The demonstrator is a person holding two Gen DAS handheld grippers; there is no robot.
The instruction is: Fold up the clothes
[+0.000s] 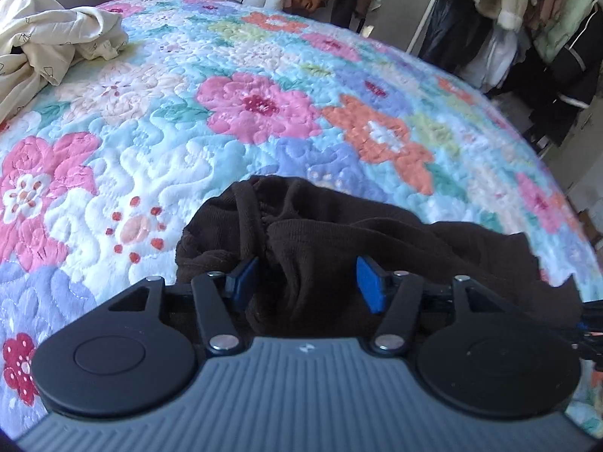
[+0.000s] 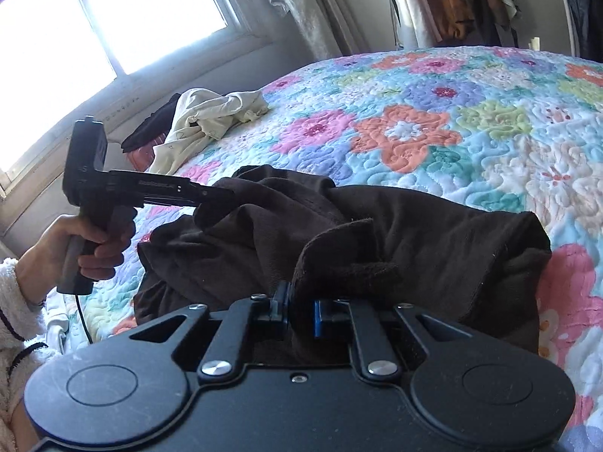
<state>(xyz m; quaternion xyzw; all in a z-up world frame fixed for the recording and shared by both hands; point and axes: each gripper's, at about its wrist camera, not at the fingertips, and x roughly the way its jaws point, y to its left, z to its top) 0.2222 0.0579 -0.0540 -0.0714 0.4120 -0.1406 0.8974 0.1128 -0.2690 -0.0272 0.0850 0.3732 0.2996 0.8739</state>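
While the dark brown garment (image 2: 377,233) lies bunched on the bed (image 2: 490,150), resting on the floral quilt (image 1: 233,120), both grippers are engaged with it. The right gripper (image 2: 299,318) has its blue pads (image 2: 317,320) drawn narrow, clamping a raised fold of the brown fabric at the near edge. The left gripper (image 1: 307,282) stands wide, its blue pads (image 1: 369,282) well apart, with a loose mass of the same garment lying between them; no pinch is evident there. In the right wrist view the left gripper (image 2: 222,194) appears from the side, its tip against the garment's far left edge, gripped at the handle by the person's left hand (image 2: 94,248) in a white fleece sleeve (image 2: 15,301). A crumpled cream garment (image 1: 52,37) lies well apart, at the far corner of the bed by the window (image 2: 113,11). Beyond the foot of the bed, hanging clothes (image 1: 527,30) occupy a rack.
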